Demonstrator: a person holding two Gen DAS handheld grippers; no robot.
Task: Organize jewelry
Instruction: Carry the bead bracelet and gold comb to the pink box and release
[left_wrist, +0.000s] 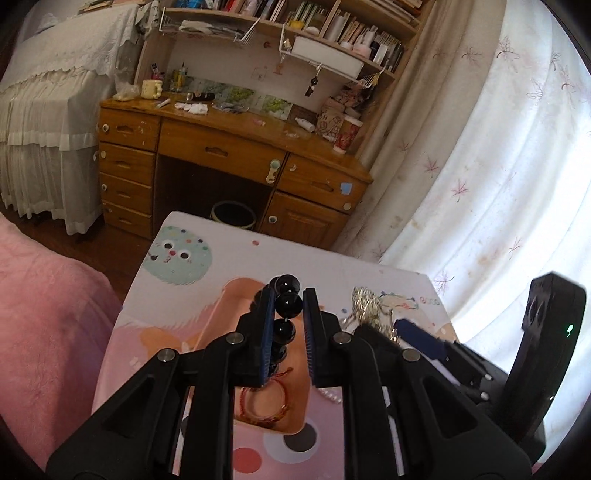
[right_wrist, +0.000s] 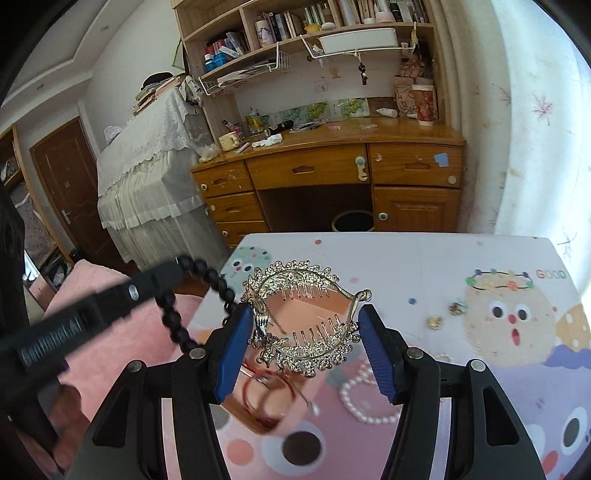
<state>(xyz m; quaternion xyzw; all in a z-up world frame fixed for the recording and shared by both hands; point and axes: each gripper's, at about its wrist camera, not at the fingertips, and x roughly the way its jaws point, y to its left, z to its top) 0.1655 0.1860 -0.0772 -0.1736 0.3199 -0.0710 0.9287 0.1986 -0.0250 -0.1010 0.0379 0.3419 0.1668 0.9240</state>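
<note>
Nearest to you, your left gripper (left_wrist: 288, 306) has its jaws clamped on a black bead bracelet (left_wrist: 286, 325), the strand running up between the pads with the top beads poking out past the tips. It hangs above a pink tray (left_wrist: 291, 391) on the table (left_wrist: 229, 258), where a red cord bracelet (left_wrist: 264, 404) lies in the tray's near end. Your right gripper (right_wrist: 304, 332) holds a silver rhinestone hair comb (right_wrist: 295, 325) at its left end; the left pad touches it, while whether the right pad does is unclear, so you cannot tell if the jaws are really gripping it. It is lifted over the same tray. Just right of the tray a pearl bracelet (right_wrist: 365, 398) rests on the patterned table cover, with small gold earrings (right_wrist: 436, 322) farther right. Beyond the table stands a wooden desk (right_wrist: 332, 170) with a bin (right_wrist: 352, 221) beneath.
</note>
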